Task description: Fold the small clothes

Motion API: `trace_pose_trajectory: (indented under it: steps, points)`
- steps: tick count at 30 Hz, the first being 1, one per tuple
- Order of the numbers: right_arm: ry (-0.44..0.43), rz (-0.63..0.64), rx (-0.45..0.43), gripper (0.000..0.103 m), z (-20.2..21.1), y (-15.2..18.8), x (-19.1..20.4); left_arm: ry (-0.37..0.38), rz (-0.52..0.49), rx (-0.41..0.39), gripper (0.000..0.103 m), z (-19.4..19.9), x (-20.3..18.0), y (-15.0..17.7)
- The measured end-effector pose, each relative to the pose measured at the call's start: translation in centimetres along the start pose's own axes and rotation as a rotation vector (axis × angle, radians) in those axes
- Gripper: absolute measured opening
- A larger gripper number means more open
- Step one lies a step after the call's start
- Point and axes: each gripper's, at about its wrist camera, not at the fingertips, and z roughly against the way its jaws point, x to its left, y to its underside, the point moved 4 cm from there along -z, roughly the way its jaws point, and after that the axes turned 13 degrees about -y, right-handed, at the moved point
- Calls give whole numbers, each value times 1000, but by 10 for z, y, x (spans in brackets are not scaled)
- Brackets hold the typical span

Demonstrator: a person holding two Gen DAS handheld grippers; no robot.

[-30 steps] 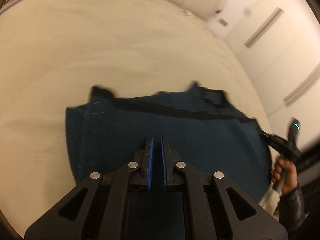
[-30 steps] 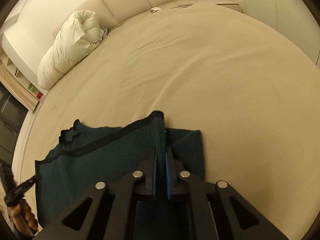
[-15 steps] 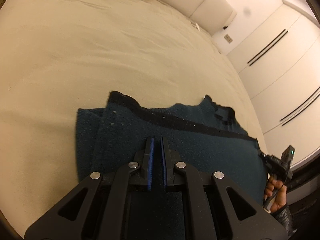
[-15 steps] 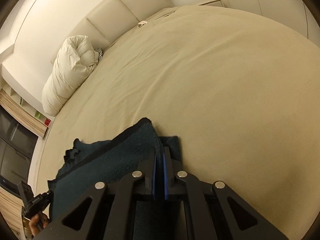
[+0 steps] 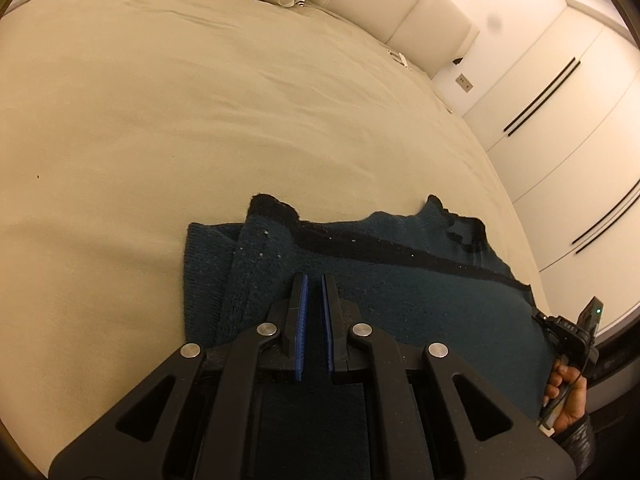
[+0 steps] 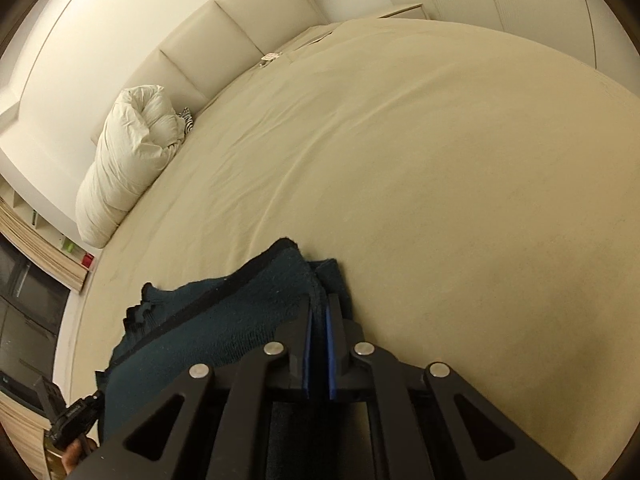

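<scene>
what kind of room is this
Most likely a bedroom. A wide bed with a beige sheet fills both views, with a padded cream headboard at its far end, a rolled white duvet against it, and tall white wardrobe doors along one side.

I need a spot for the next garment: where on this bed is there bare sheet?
Bare beige sheet runs from the dark teal sweater up to the rolled white duvet and headboard, and out to the sweater's right in the right wrist view. The near edge is crowded: the sweater and both hand-held grippers.
</scene>
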Motion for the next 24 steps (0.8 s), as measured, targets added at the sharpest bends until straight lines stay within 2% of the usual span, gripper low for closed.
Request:
trace_pose_trajectory:
  steps: [1, 2, 3, 4, 5, 7, 9, 11, 14, 15, 16, 17, 18, 19, 22, 24]
  points:
    - [7, -11, -14, 7, 6, -1, 0, 12, 16, 2, 7, 0, 3, 0]
    - [53, -9, -34, 12, 13, -1, 2, 17, 24, 2, 7, 0, 5, 0]
    - [142, 3, -79, 30, 26, -2, 5, 20, 29, 3, 7, 0, 6, 0]
    - [153, 11, -109, 30, 34, -2, 11, 22, 33, 2, 7, 0, 7, 1]
    - [82, 8, -142, 30, 45, -2, 23, 24, 36, 1, 7, -1, 7, 1]
    - [-72, 17, -130, 30, 48, 7, 53, 11, 33, -7, 7, -2, 6, 2]
    - [-207, 76, -50, 31, 36, 23, 88, -5, 24, -19, 7, -2, 3, 4]
    - [-337, 177, 73, 32, 10, 52, 131, -14, 17, -27, 7, -2, 2, 5]
    - [-399, 197, 177, 40, -27, 79, 146, 4, 26, -25, 7, -2, 4, 5]
    - [-393, 180, 193, 46, -35, 81, 141, 14, 30, -23, 7, -3, 5, 5]
    - [-346, 137, 202, 47, -45, 81, 124, 25, 36, -22, 7, -3, 7, 5]
    - [-326, 78, 187, 43, -47, 79, 105, 41, 43, -23, 7, -4, 10, 5]
    - [-349, 22, 174, 20, -45, 76, 93, 52, 48, -24, 7, -5, 11, 5]
    - [-367, -56, 142, 7, -38, 70, 71, 64, 55, -24, 7, -6, 12, 5]
    - [-297, -87, 15, 0, -6, 55, 26, 94, 73, -32, 7, -7, 15, 6]
    - [-286, -125, -52, 0, 16, 47, 2, 112, 81, -38, 7, -8, 17, 6]
